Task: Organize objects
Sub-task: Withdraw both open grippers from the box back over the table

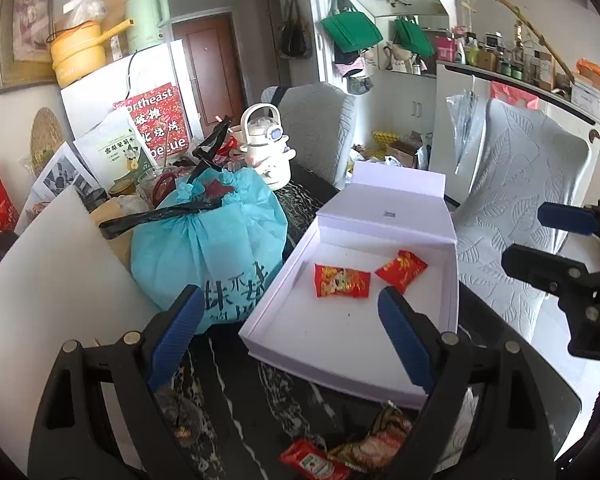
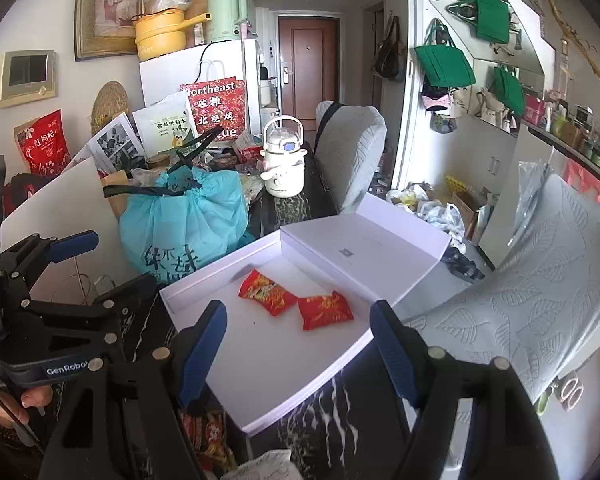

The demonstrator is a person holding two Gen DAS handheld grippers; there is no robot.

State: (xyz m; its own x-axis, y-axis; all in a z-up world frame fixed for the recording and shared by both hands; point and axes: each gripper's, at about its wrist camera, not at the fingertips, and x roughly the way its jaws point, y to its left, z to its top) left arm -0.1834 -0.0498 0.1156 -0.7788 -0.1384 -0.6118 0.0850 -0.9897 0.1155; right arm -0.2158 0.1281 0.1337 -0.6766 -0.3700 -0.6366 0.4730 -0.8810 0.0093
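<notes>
1. The left gripper (image 1: 290,338) hangs with fingers spread wide and empty above the dark marbled table (image 1: 228,384); loose snack packets (image 1: 340,450) lie on the table just below it.
2. The right gripper (image 2: 296,346) is likewise wide apart, holding nothing, at the near edge of the white box (image 2: 284,364).
3. Two red candy packets (image 2: 296,300) lie touching inside the box.
4. Beside the box sits a teal bag (image 2: 184,220); farther back stands a white kettle (image 2: 282,160).

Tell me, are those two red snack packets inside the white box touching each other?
Apart in the left wrist view: bare white box floor shows between the left packet and the right packet. In the right wrist view their corners look almost joined.
</notes>
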